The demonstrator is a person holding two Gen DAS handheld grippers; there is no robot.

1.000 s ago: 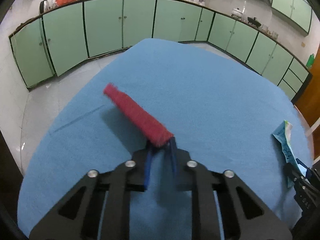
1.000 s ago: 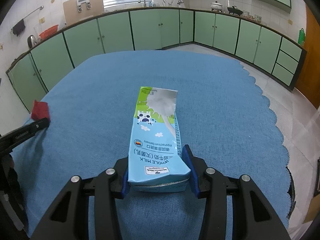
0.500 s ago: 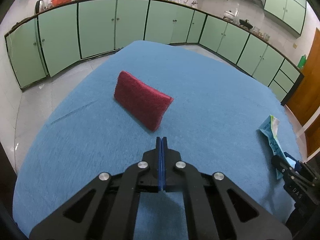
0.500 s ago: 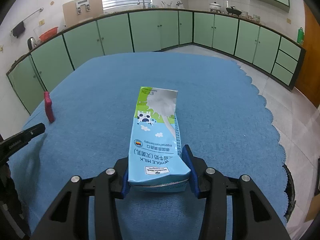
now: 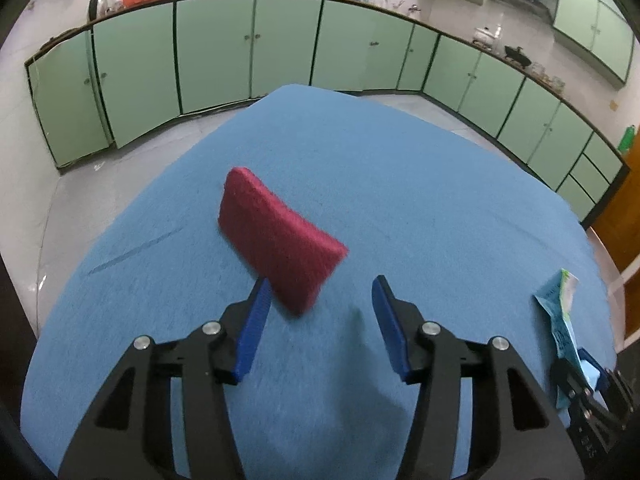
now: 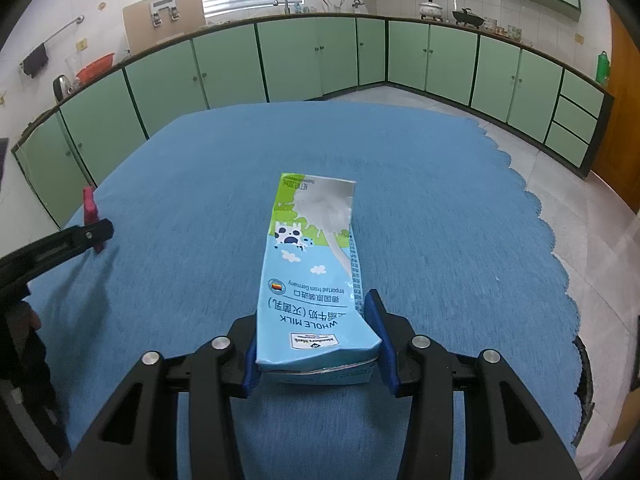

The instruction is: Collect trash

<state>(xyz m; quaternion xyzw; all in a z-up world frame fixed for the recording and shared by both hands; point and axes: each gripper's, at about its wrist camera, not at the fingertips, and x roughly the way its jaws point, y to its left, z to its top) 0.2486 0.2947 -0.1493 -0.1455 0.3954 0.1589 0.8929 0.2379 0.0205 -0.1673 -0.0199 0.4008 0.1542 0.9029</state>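
A red sponge (image 5: 280, 240) stands on its long edge on the blue-clothed table (image 5: 420, 184). My left gripper (image 5: 320, 284) has its jaws opening. The sponge's near end lies between them, close to the left pad (image 5: 252, 328), and neither pad presses on it. In the right wrist view that gripper (image 6: 96, 232) and the sponge (image 6: 91, 210) show at the far left. My right gripper (image 6: 316, 320) is shut on the base of a flattened blue-and-green milk carton (image 6: 312, 256), which points away over the cloth. The carton (image 5: 560, 312) also appears at the right edge of the left wrist view.
Green cabinets (image 6: 300, 64) line the walls beyond the table, with a tiled floor (image 6: 560, 168) between. The cloth's scalloped edge (image 6: 552, 240) runs down the right side. A wooden door (image 5: 624, 216) stands to the right.
A second ago my left gripper was shut on the sponge's end. Then it stood shut with the sponge free ahead. Now its jaws are apart around the sponge's near end. The right gripper and carton kept still.
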